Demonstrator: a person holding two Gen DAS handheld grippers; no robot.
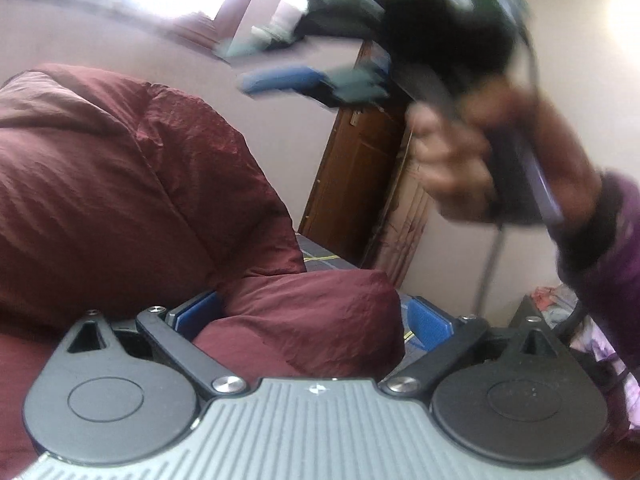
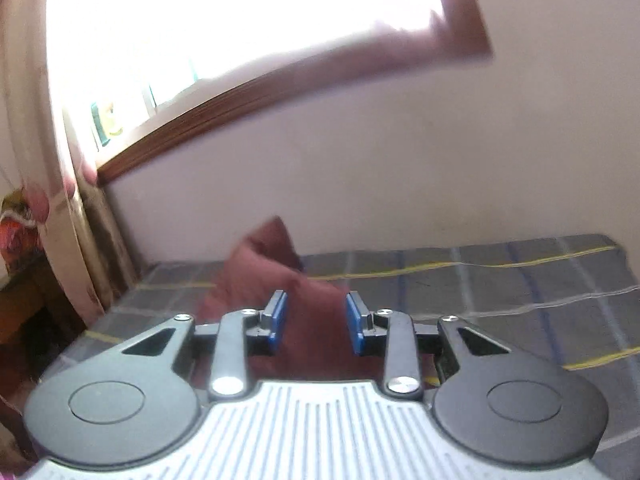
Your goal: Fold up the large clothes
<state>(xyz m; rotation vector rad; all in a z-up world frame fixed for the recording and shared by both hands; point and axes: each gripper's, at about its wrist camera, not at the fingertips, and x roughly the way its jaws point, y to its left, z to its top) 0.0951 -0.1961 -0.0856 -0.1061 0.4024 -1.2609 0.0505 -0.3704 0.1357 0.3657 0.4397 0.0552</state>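
A large maroon garment [image 1: 120, 184] rises in a bulky heap on the left of the left wrist view. My left gripper [image 1: 312, 320] is open, its blue pads [image 1: 430, 322] wide apart with a fold of the maroon cloth bulging between them. My right gripper [image 1: 276, 66] is seen blurred in the air above, held by a hand, jaws parted and empty. In the right wrist view the right gripper [image 2: 316, 314] is open above the bed, with maroon cloth [image 2: 272, 272] lying beyond and below the pads, not clamped.
A grey checked bedsheet [image 2: 480, 288] covers the bed against a pale wall. A window with a wooden frame [image 2: 240, 96] and a floral curtain [image 2: 60, 200] stand at the left. A brown wooden door [image 1: 360, 168] is behind the bed. Colourful clothes [image 1: 560, 312] lie at the right.
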